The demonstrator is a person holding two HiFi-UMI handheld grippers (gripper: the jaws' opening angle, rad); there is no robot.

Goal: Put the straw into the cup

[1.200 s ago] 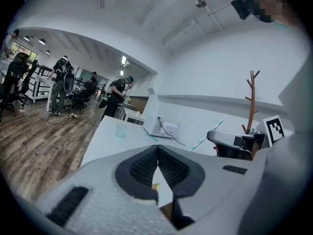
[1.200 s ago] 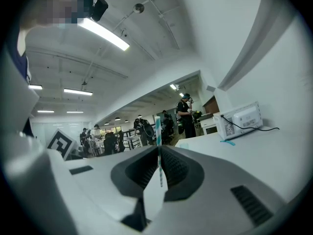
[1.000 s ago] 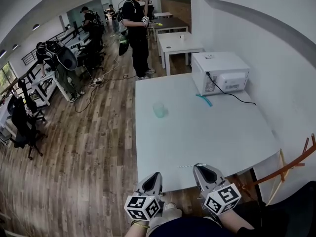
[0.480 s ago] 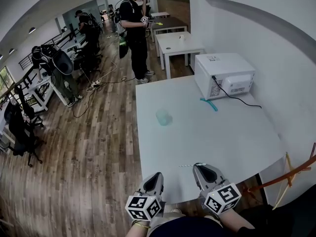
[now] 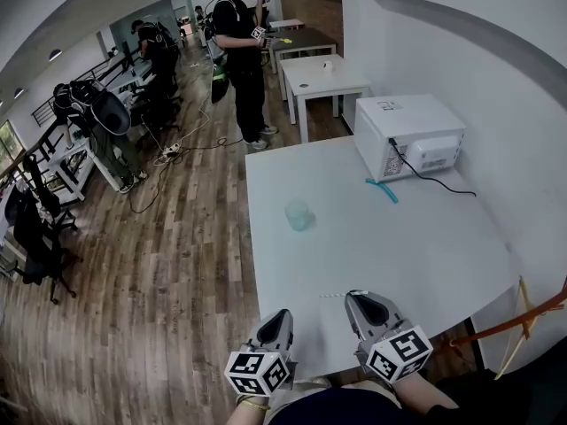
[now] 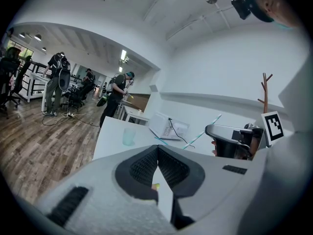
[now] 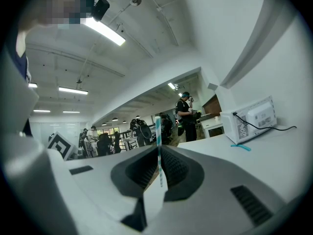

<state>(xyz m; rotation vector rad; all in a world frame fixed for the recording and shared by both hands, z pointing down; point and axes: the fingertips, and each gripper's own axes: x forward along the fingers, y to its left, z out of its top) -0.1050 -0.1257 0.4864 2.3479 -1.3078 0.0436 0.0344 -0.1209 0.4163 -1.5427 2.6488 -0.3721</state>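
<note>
Two jaws of the right gripper pinched tight on the straw, low and centre in the right gripper view, with nothing else in the grip. Left gripper closed too, on nothing, low in its own view. In the head view, both at the bottom edge: right gripper over the near rim of the table, left gripper just beside it. Straw in hand, then, but not yet in the cup, which stands upright well up the frame, near the table's left side. Left to do, by this reading: carry across, tip one end down, lower through the mouth, let go. Long axis crosswise to the jaws: roughly level and left-right in the head view, free end toward the left; upright in the right gripper view.
</note>
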